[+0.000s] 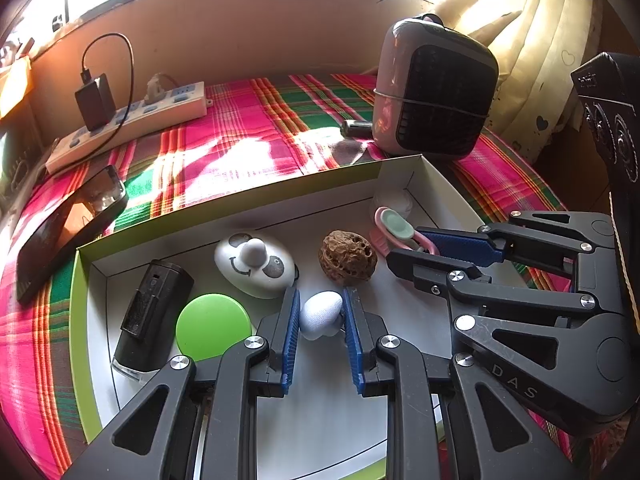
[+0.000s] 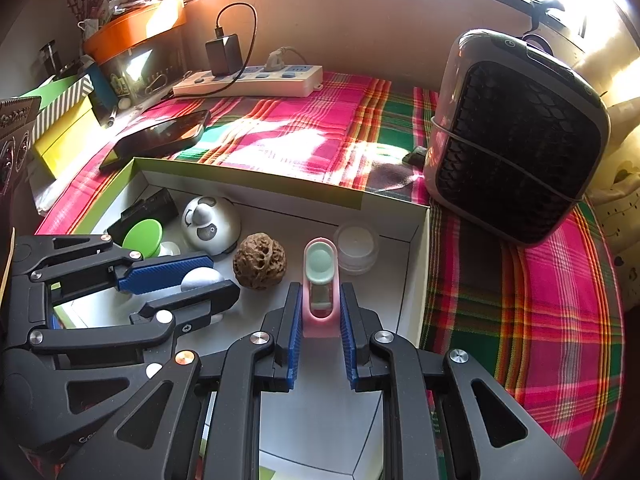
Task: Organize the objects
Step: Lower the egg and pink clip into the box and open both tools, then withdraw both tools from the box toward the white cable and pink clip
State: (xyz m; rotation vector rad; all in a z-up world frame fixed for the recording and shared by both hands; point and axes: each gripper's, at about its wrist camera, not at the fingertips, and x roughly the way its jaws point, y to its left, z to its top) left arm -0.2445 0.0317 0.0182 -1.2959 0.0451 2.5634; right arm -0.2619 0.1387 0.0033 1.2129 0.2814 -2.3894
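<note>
Objects are sitting in a white box [image 1: 256,216] at lower centre of both frames. Left claw [image 1: 320,320] is closing its blue pads on a pale rounded fabric-looking piece [image 1: 322,312], probably light and soft; a mid-body grip should suit it. Right claw [image 2: 320,320] is pinching the base of a pink holder [image 2: 320,280], likely stiff, light plastic, best held low. Between them a walnut [image 1: 348,262] is lying; a panda-faced egg [image 1: 254,264], green disc [image 1: 212,326] and black device [image 1: 150,314] are resting further left.
</note>
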